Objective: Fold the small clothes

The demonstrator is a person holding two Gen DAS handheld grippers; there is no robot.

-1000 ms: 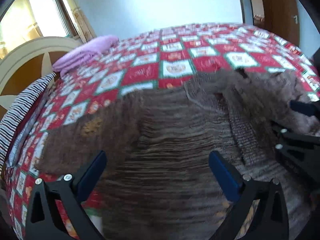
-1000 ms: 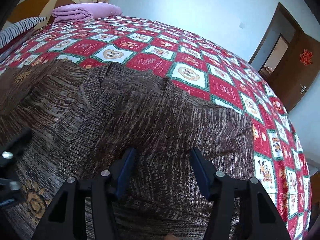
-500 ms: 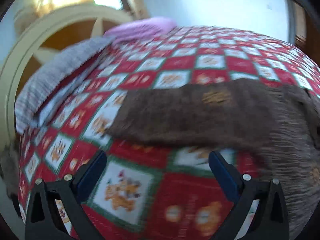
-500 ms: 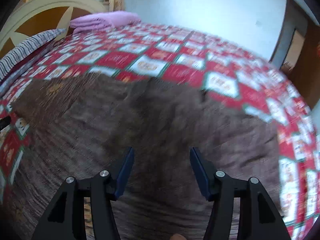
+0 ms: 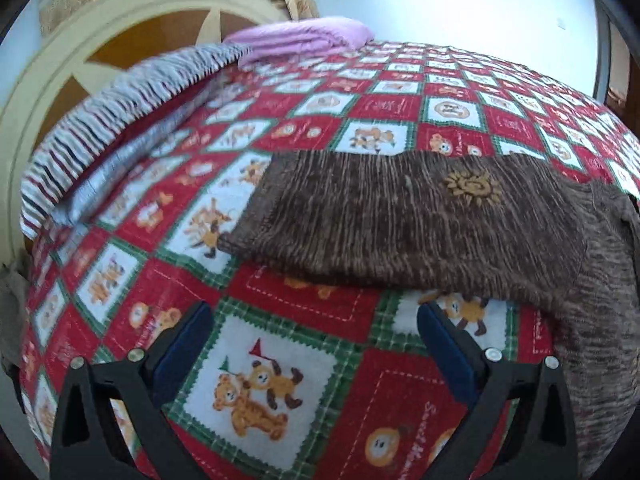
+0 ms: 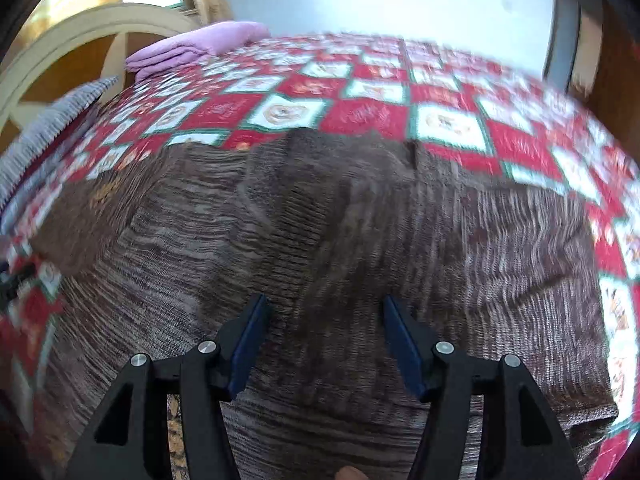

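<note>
Left gripper [image 5: 312,344] has swung off the sweater body since a second ago. It then looked down on brown knit with the other tool's black frame at its right. It now hangs over bare quilt [image 5: 280,360] and faces the outstretched sleeve [image 5: 400,228]. Jaws spread wide, nothing between them.

Right gripper [image 6: 324,344] sits over the sweater [image 6: 340,248] body, as before, jaws parted and empty. Its view has turned a little; picture blurred by motion.

Reading: left tool is lining up on the sleeve, likely the first fold inward across the body. No fold made yet by the look of the garment, which lies spread flat.

Where it lies: sweater across the near part of the bed. Sleeve reaches toward the headboard [image 5: 80,64] side; its cuff end stops short of the striped pillow [image 5: 120,100].

Count:
- Sweaters: one, brown knit.
- Sleeves plainly seen: one. The other I cannot make out in the blur.
- Embroidered yellow motif [image 5: 474,188]: one, on the sleeve; another yellow patch shows near the hem in the right view.
- Pink folded blankets [image 5: 304,38]: one stack, far corner by the headboard.
- Striped pillows: one.
- Grippers: two, both released.
</note>
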